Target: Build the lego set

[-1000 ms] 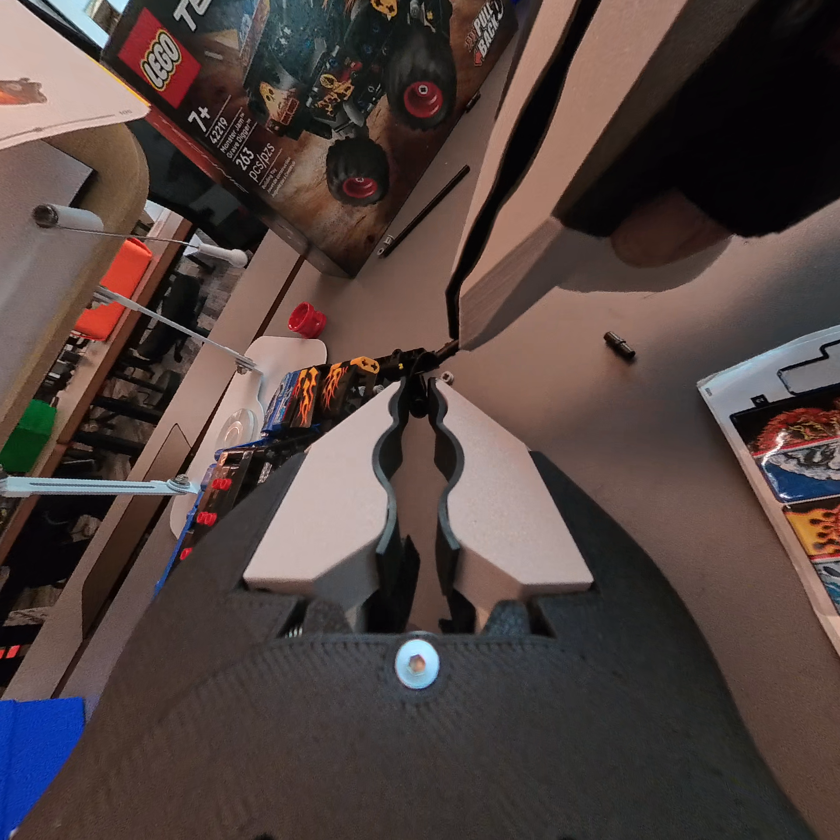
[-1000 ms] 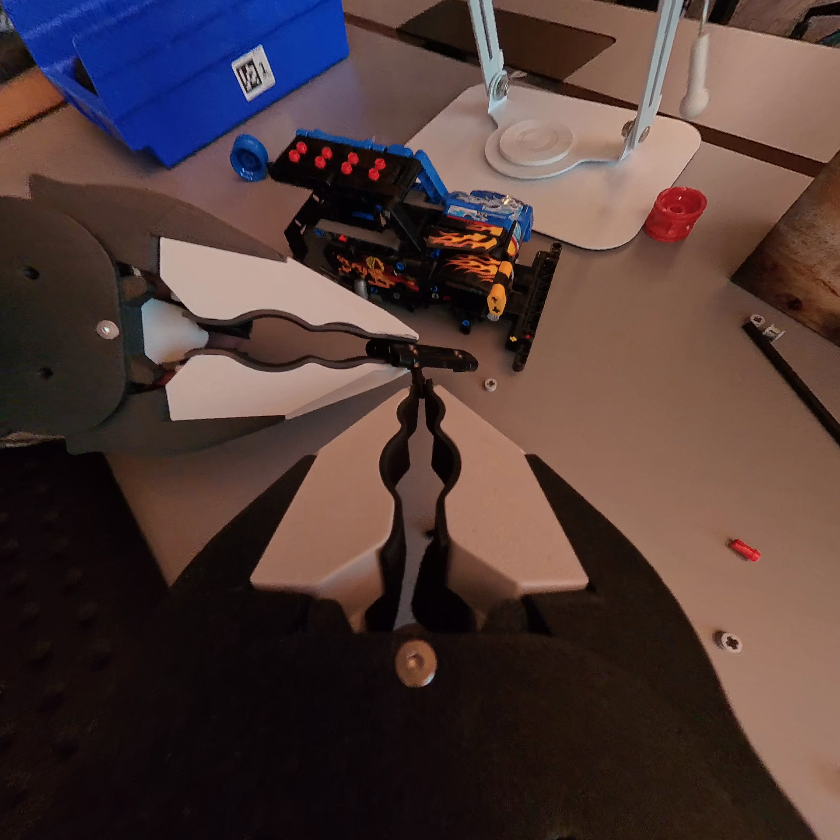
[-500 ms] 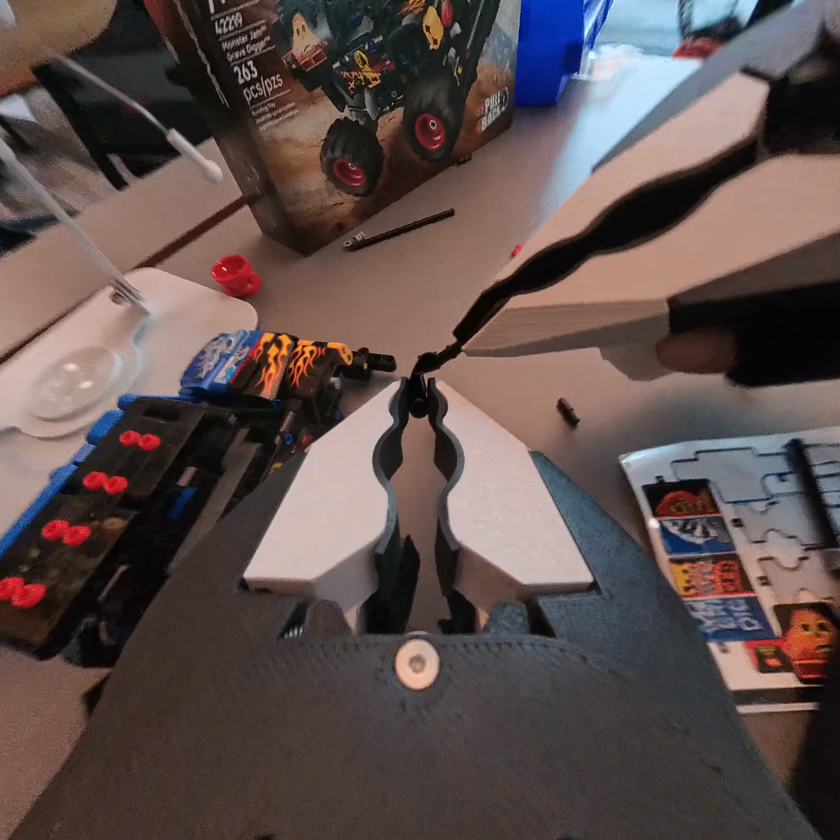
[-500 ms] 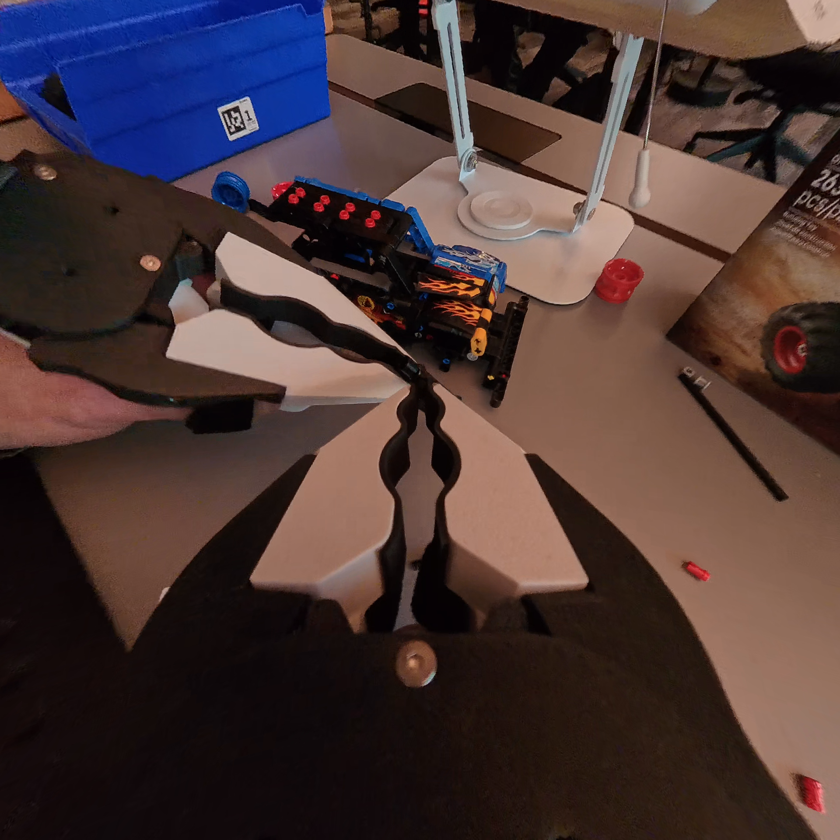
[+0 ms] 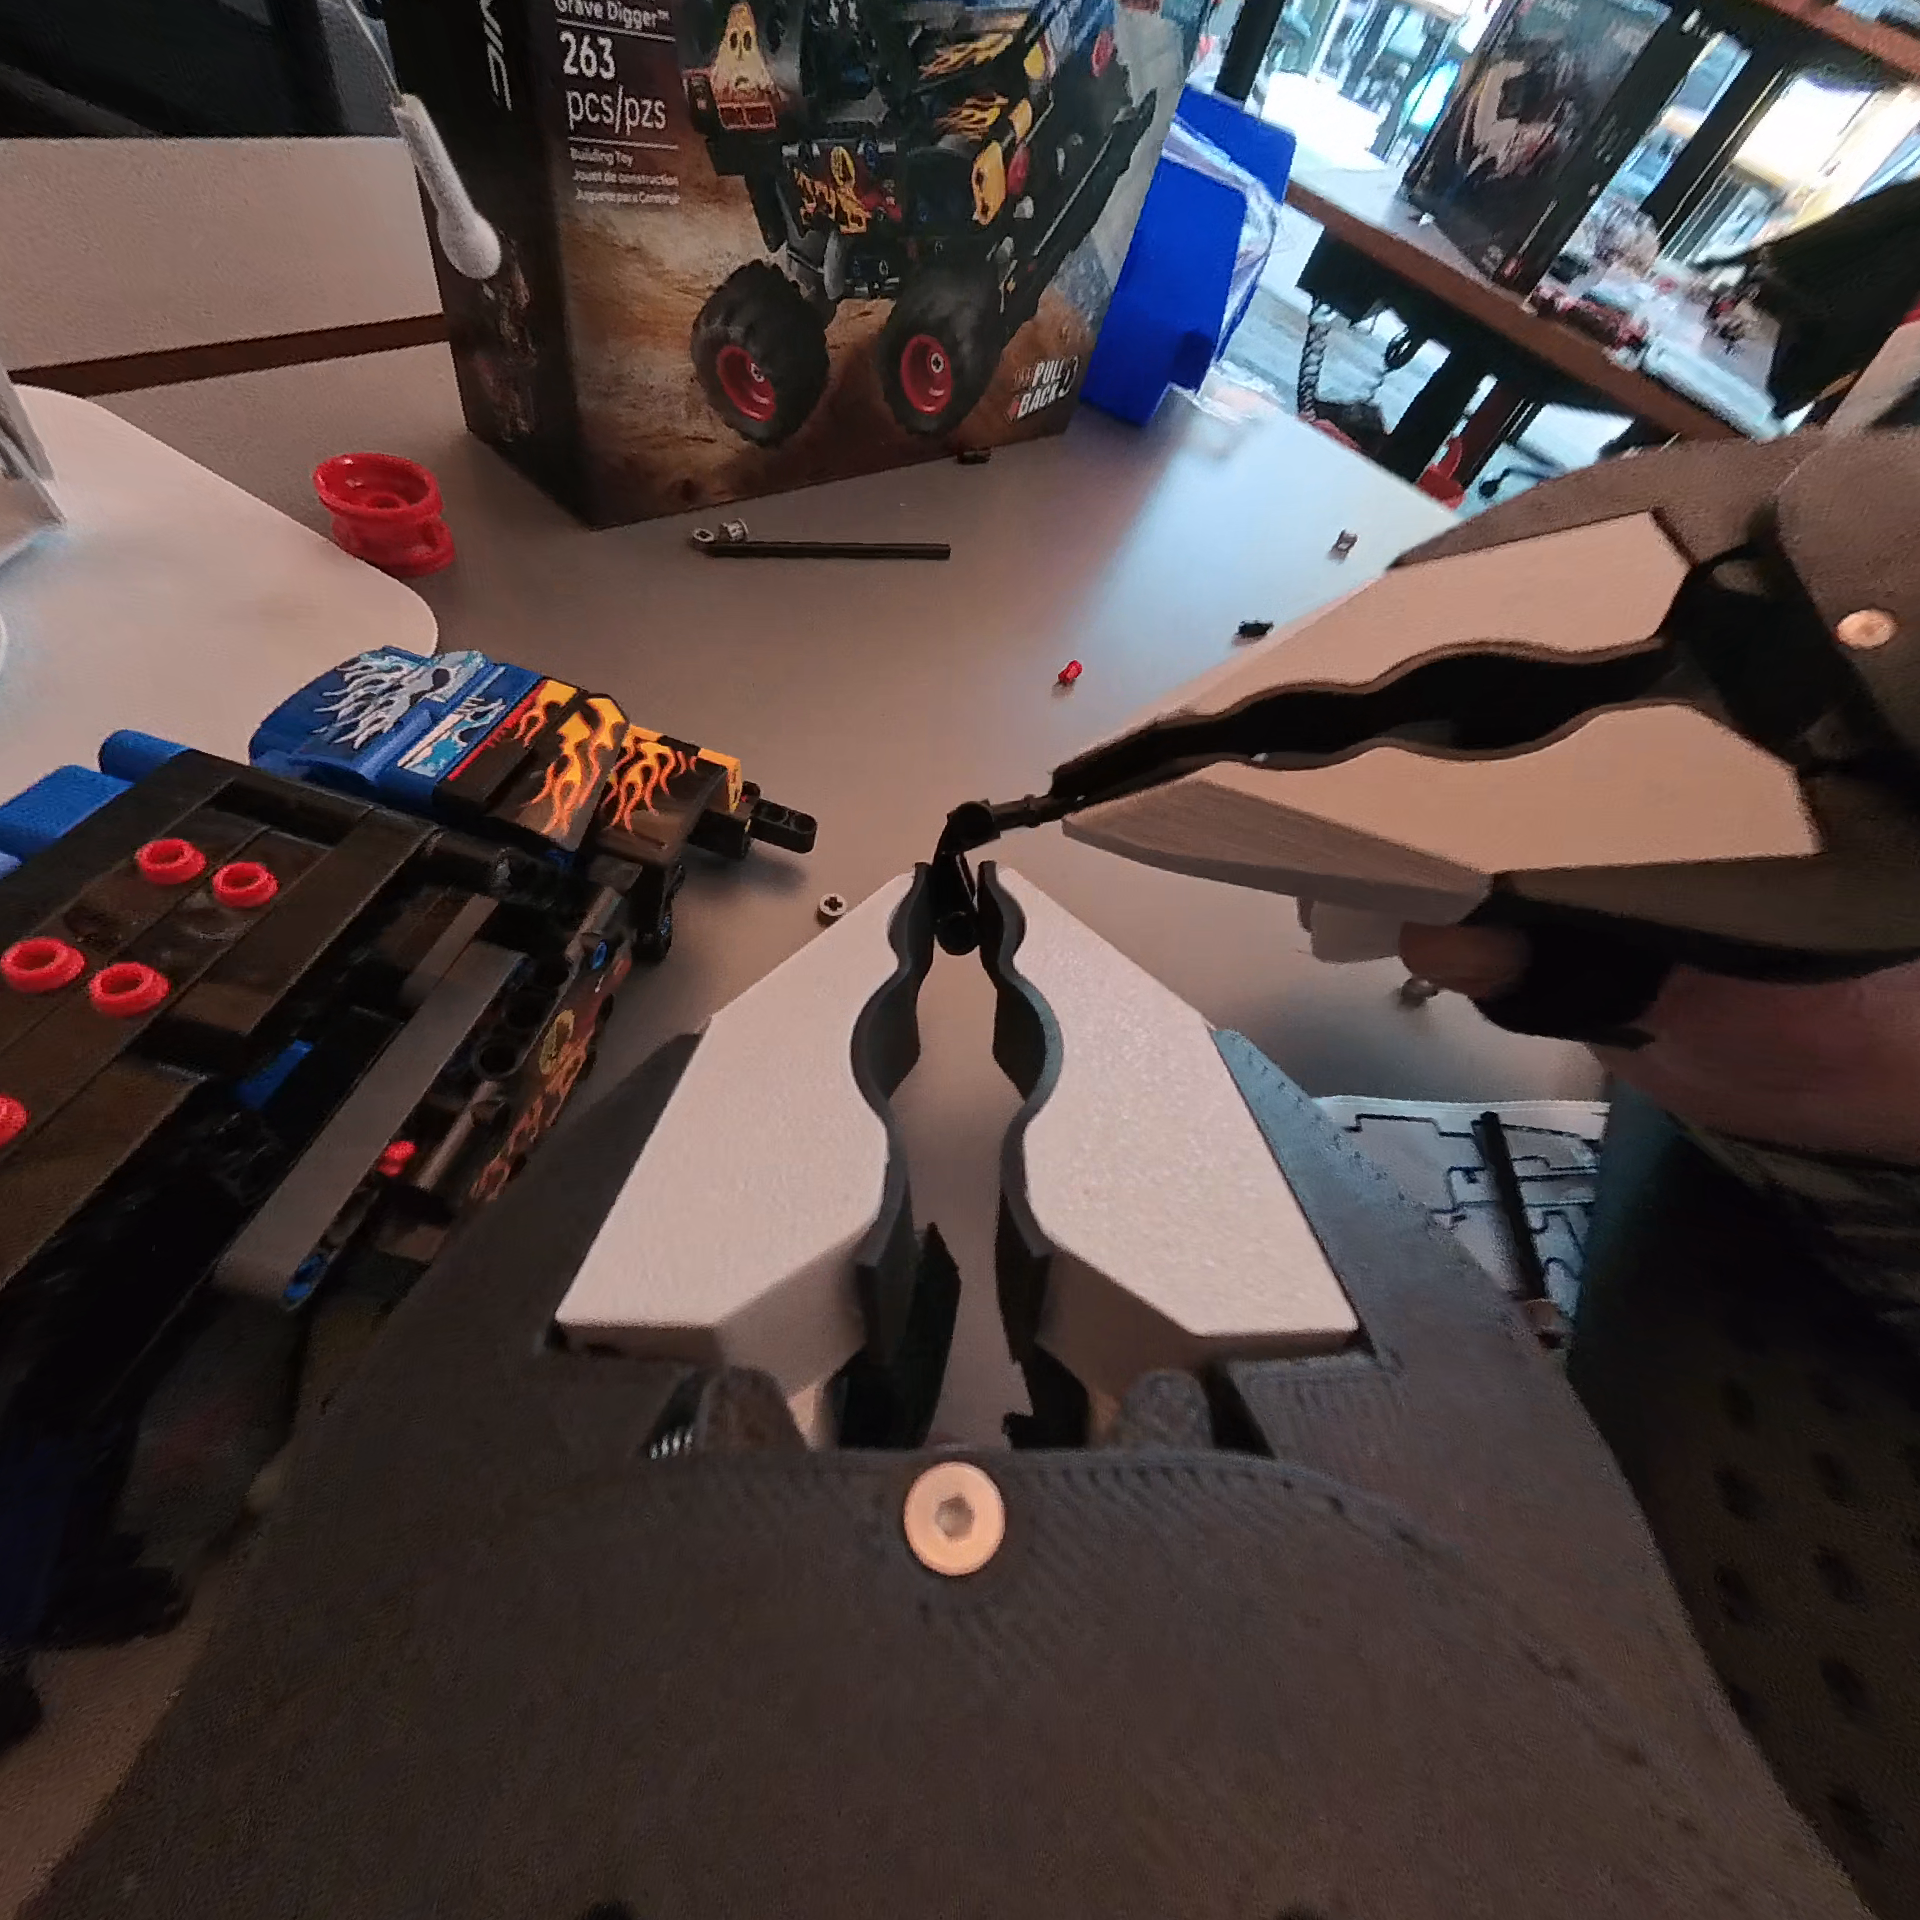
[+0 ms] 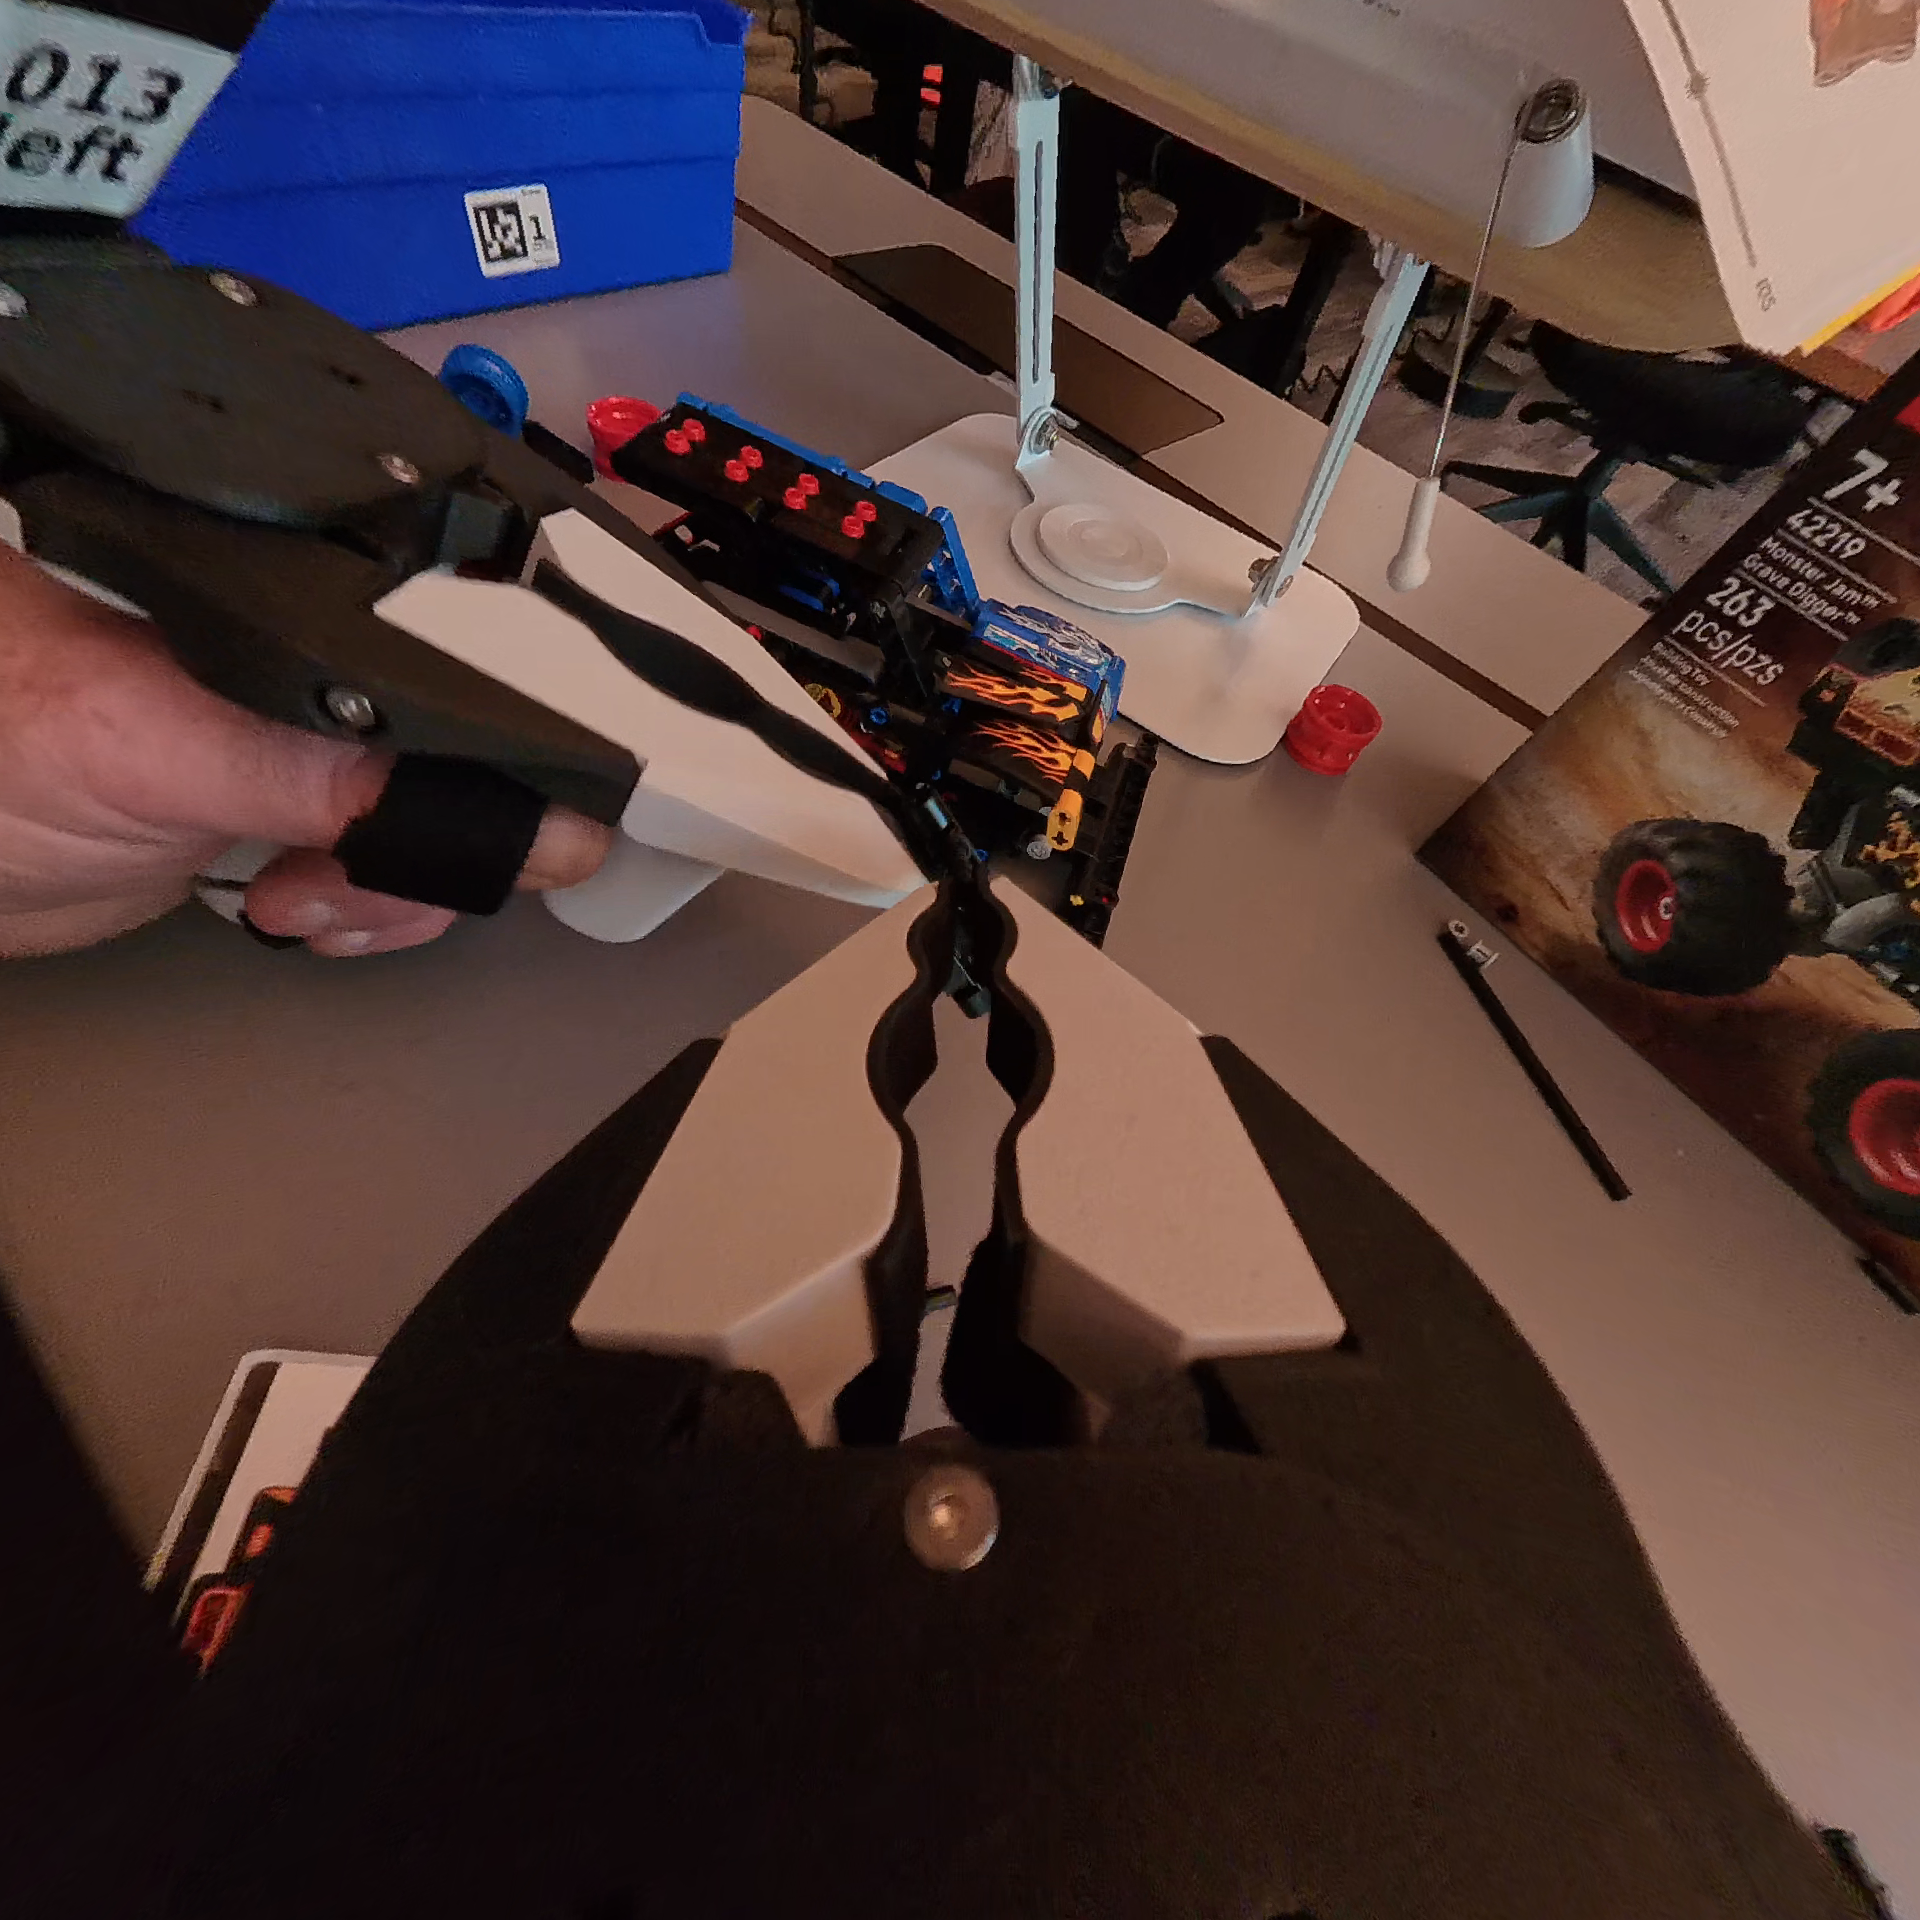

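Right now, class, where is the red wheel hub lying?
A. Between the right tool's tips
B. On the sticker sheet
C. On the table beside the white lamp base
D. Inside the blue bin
C: the red wheel hub lies on the table at the edge of the white lamp base, held by neither tool.

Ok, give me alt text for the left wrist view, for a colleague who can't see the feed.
The left gripper and the right gripper, coming in from the right, both pinch one small black Lego piece above the grey table. The part-built black and blue truck lies at left, with a red wheel hub and the set's box behind.
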Available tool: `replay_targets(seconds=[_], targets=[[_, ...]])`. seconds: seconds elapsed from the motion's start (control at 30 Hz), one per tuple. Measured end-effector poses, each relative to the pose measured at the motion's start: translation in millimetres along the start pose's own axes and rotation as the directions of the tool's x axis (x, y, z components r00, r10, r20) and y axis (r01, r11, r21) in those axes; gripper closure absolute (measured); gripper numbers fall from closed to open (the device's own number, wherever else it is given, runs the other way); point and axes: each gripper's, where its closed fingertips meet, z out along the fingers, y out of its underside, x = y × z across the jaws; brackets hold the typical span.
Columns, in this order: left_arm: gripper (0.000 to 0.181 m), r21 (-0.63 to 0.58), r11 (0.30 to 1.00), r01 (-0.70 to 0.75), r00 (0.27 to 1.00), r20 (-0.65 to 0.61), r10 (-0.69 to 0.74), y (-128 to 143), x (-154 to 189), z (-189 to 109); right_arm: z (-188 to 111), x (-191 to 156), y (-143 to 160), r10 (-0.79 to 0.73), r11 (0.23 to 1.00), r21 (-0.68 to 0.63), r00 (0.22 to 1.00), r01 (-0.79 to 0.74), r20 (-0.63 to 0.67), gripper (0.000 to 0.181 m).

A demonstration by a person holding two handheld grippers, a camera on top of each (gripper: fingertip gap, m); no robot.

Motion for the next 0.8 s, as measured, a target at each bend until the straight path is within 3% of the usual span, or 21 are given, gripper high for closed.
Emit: replay_targets(seconds=[0.2, 0.4, 0.8], targets=[[0.175, 0.019, 0.999, 0.039, 0.999, -0.026, -0.039, -3.3, 1.4, -1.9, -1.4, 0.2, -3.0, -0.027, 1.0, 0.013, 0.999, 0.027, -0.02, 0.181], [0.175, -0.006, 0.999, -0.053, 0.998, 0.042, 0.053, -1.1, -0.9, -0.9, -1.0, -0.1, -1.9, -0.083, 0.996, -0.014, 0.995, 0.083, -0.055, 0.181], [0.175, -0.011, 0.999, -0.049, 0.997, 0.055, 0.05, 2.1, -2.0, -0.5, 0.6, -3.5, -2.0, -0.166, 0.986, -0.031, 0.982, 0.164, -0.085, 0.181]])
